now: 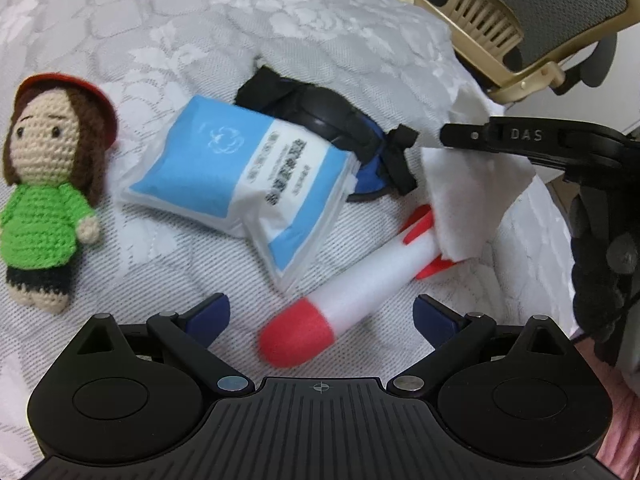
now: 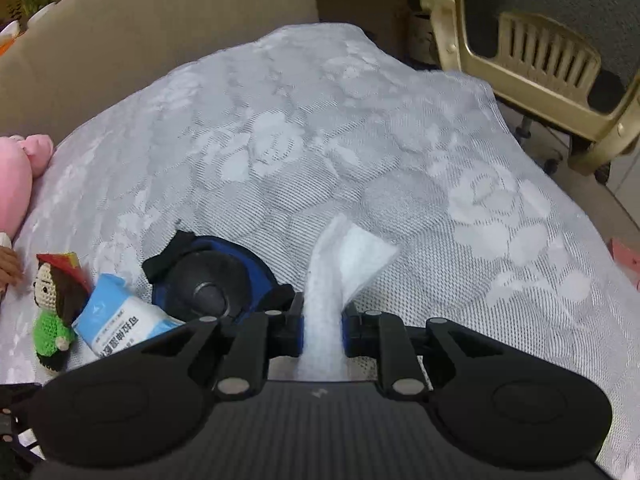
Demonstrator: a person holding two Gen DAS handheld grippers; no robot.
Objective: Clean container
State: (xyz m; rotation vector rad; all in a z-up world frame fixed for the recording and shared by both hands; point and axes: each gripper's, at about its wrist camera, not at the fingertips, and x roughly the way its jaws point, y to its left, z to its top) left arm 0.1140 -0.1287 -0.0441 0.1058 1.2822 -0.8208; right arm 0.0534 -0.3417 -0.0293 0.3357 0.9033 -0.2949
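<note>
step: bring wipe [image 2: 324, 320] to blue container [image 2: 212, 276] | right gripper [image 2: 322, 330]: clamped on wipe, beside container | left gripper [image 1: 320, 312]: wide, empty | tip: keep clamp firm, press flat

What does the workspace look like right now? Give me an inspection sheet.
Surface: white floral bedspread.
Job's things: blue-and-black container, partly under the wipes pack; white wipe.
Clutter: crochet doll; toy rocket; pink plush.
Grippers: left gripper open, empty, over the rocket; right gripper shut on the wipe.
Cables: nothing seen.
Surroundings: gold-framed chair; beige headboard.
</note>
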